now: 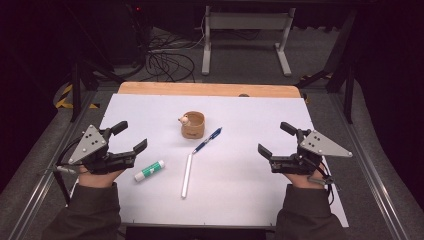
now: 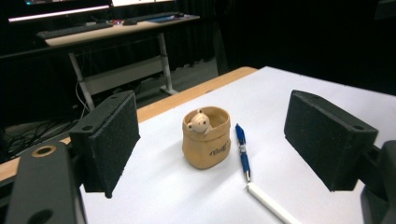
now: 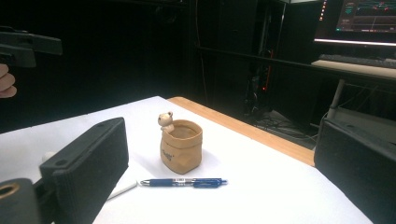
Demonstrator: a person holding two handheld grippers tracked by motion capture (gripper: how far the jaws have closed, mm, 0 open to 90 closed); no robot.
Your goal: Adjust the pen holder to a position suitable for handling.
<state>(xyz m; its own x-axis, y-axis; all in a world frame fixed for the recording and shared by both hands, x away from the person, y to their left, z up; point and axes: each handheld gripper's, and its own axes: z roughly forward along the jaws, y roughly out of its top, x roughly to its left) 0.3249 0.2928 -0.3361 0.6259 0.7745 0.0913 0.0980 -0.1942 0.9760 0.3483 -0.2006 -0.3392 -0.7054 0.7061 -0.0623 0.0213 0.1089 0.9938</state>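
Note:
A small tan pot with a bear figure on its rim (image 1: 193,125) (image 2: 206,136) (image 3: 181,145) stands upright mid-table. Just right of it lies a blue pen (image 1: 208,140) (image 2: 242,150) (image 3: 183,182), and a white stick (image 1: 187,175) (image 2: 273,204) lies nearer me. A white glue stick with a green label (image 1: 149,170) rests beside my left hand. My left gripper (image 1: 131,136) (image 2: 210,144) hovers at the table's left edge, open and holding nothing. My right gripper (image 1: 276,139) (image 3: 219,163) hovers at the right edge, also open with nothing between its jaws.
A white sheet (image 1: 235,180) covers the wooden table (image 1: 210,89), whose bare strip shows at the far edge. Beyond it stand a desk frame (image 1: 245,35) and floor cables (image 1: 167,62). Metal rails (image 1: 372,170) run along both sides.

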